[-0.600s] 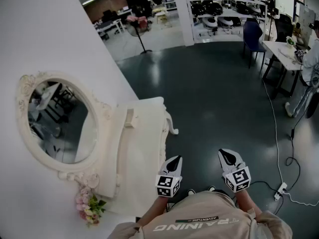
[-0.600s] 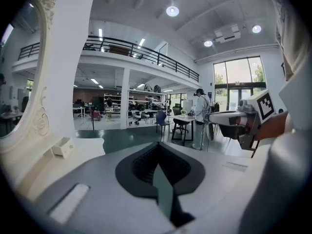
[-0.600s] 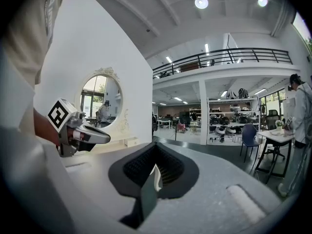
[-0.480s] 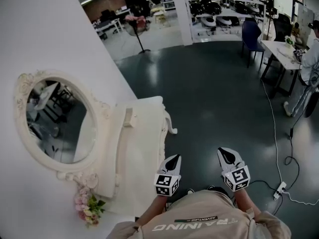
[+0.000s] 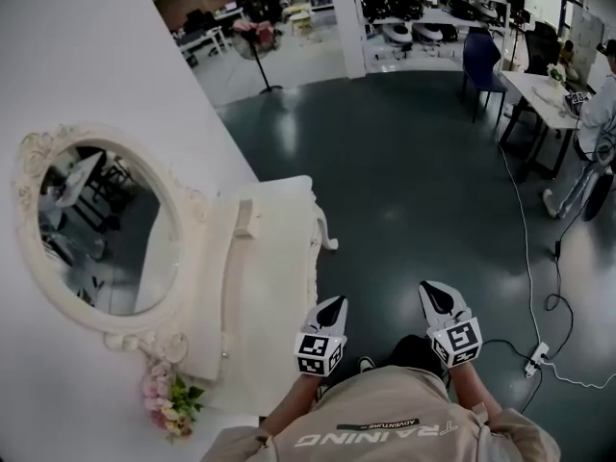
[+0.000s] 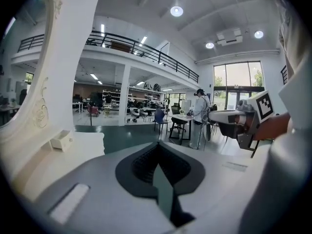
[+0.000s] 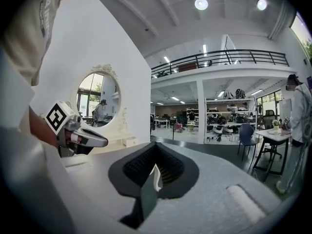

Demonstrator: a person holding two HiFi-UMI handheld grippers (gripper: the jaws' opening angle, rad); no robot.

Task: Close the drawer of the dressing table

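The cream dressing table point(image 5: 279, 258) stands against the white wall at the left, with its oval mirror point(image 5: 96, 224) above it. From above I see only its top; no drawer front shows in any view. My left gripper point(image 5: 336, 302) hangs shut and empty just off the table's front edge, at its near end. My right gripper point(image 5: 429, 288) is shut and empty over the dark floor, further right. In the left gripper view the jaws point(image 6: 158, 147) are pressed together, with the table top point(image 6: 83, 143) at the left. In the right gripper view the shut jaws point(image 7: 156, 147) point past the mirror point(image 7: 97, 99).
A small cream box point(image 5: 243, 217) sits on the table top and pink flowers point(image 5: 171, 402) at its near end. A curled table leg point(image 5: 330, 242) sticks out over the floor. A white cable point(image 5: 531, 258) and power strip point(image 5: 532, 359) lie at the right, near a desk point(image 5: 544, 94) and a standing person point(image 5: 587, 152).
The head view has shifted: the table and mirror now sit a little further left and higher in the picture. Both grippers stay shut and side by side, slightly higher in view.
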